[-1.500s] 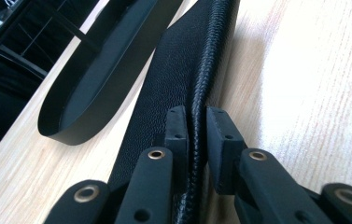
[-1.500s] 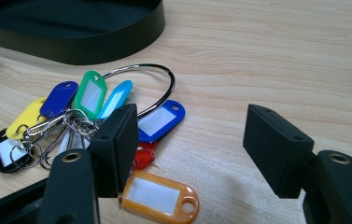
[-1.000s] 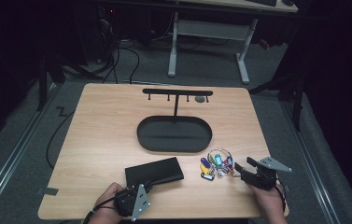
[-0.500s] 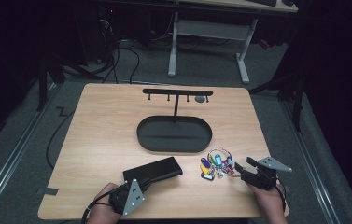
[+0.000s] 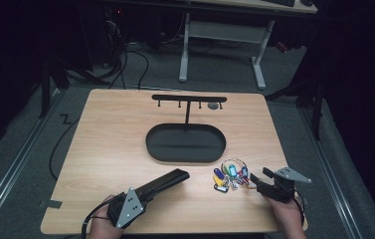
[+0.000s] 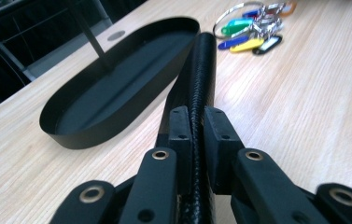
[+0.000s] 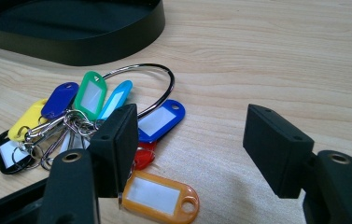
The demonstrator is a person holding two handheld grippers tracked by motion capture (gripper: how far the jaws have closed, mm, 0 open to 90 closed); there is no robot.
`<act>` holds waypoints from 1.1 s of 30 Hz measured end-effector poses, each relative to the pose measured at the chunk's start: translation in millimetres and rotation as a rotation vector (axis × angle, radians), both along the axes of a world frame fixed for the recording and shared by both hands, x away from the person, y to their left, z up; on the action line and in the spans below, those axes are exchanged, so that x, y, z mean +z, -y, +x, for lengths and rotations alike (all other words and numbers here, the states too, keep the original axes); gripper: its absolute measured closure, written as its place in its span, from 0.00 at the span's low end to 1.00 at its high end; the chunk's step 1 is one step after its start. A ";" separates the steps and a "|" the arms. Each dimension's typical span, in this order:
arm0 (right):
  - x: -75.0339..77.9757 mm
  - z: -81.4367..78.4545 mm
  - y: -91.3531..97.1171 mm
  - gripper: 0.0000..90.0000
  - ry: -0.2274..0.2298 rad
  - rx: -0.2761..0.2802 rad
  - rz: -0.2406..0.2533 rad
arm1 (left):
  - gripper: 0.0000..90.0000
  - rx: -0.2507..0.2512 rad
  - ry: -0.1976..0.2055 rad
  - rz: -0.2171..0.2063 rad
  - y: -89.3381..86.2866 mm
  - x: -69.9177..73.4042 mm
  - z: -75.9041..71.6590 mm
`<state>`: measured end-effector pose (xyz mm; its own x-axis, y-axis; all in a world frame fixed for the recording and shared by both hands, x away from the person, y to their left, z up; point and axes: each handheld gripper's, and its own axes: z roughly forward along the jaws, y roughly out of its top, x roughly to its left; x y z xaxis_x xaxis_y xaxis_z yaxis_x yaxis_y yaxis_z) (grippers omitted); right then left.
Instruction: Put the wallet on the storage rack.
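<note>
Left hand-held gripper: jaws clamped on the near edge of a flat black case, having just finished closing on it. The case lies near the front of the surface, its far end pointing toward the oval tray. Right hand-held gripper: jaws apart, nothing between them, poised just beside the key-tag bunch.

Judgement: the step in hand is lifting the case. To do it well, keep the grip firm, since it holds only one end and the long case could sag or twist; raise it level and clear of the tray rim.

The left gripper view confirms the pads pressing both faces of the case, with its textured edge running away between them; the high view cannot resolve this. The right gripper view shows individual tags and the large ring. The high view alone shows the hook rack behind the tray.
</note>
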<state>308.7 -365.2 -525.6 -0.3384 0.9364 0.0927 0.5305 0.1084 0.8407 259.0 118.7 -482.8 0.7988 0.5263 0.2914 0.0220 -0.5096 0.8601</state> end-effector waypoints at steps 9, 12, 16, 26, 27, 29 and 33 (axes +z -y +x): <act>0.0 0.0 -0.5 0.40 -0.002 0.001 -0.004 | 0.92 0.003 -0.079 -0.089 -7.0 2.3 4.5; 0.0 0.2 -0.6 0.40 -0.005 0.000 -0.004 | 0.90 0.007 -0.090 -0.110 -9.1 1.1 7.2; 0.0 0.3 -1.2 0.40 -0.005 0.001 -0.005 | 0.88 0.014 -0.100 -0.149 -13.9 -2.9 12.3; -0.1 0.7 -1.2 0.40 -0.009 -0.002 -0.006 | 0.81 0.044 -0.083 -0.163 -18.4 -6.5 15.1; -0.1 0.6 -1.1 0.40 -0.010 -0.003 -0.004 | 0.77 0.052 -0.090 -0.157 -18.9 -7.0 15.8; -0.1 0.8 -0.8 0.40 -0.009 -0.002 -0.004 | 0.74 0.062 -0.099 -0.146 -21.1 -9.3 17.6; -0.1 0.8 -0.7 0.40 -0.008 0.000 -0.004 | 0.70 0.070 -0.106 -0.129 -21.9 -11.5 19.1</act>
<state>309.5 -364.6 -525.7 -0.3378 0.9368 0.0917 0.5376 0.1120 0.8357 278.0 140.7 -494.3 0.7818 0.6089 0.1344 0.1473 -0.3897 0.9091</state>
